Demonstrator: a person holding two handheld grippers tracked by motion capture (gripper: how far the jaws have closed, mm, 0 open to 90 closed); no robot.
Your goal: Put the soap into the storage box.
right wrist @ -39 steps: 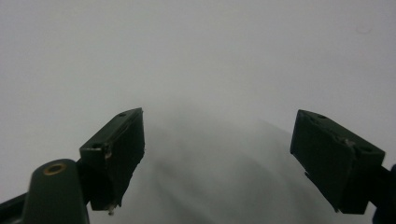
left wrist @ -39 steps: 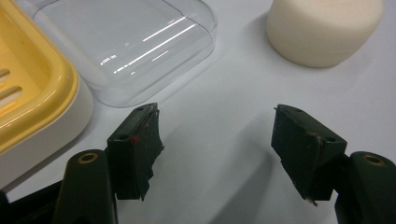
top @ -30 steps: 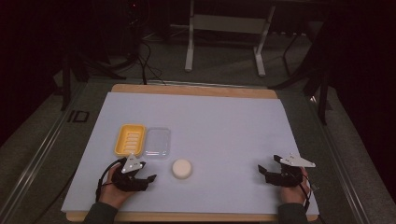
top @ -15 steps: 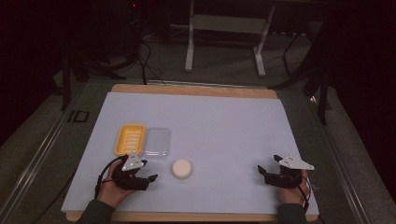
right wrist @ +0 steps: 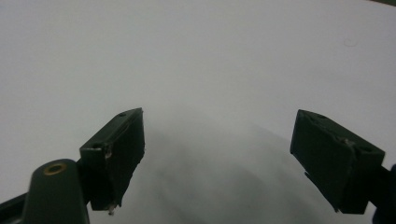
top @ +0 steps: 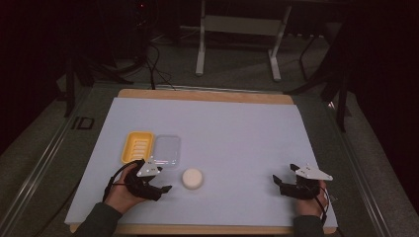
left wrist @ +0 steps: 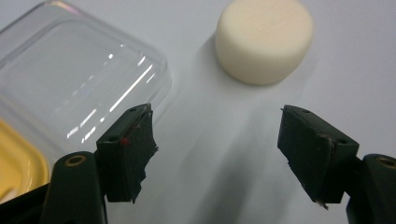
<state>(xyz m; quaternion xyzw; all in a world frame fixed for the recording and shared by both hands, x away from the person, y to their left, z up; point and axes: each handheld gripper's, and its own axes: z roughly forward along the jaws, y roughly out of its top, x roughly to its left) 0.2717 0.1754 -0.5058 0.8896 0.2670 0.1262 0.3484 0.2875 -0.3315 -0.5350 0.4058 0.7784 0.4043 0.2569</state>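
A round cream-white puck [top: 192, 178] [left wrist: 264, 39] lies on the white sheet, near the front left. Just left of it, my left gripper [top: 163, 190] [left wrist: 217, 140] points toward it. Its jaws have just been opening and stand apart, with only bare sheet between them. The puck sits a little ahead of the fingertips, untouched. Behind the left hand, a yellow tray [top: 137, 146] [left wrist: 14, 158] lies side by side with a clear plastic lid [top: 166, 150] [left wrist: 79, 79]. My right gripper [top: 279, 181] [right wrist: 219, 149] rests at the front right, open over bare sheet.
The white sheet [top: 237, 133] covers a wooden board whose edge [top: 207, 94] shows at the back. Beyond the table, a metal stand [top: 237, 29] and cables [top: 153, 54] lie on the dark floor.
My left gripper has edged slightly up and toward the puck. The right hand, puck, tray and lid have kept still.
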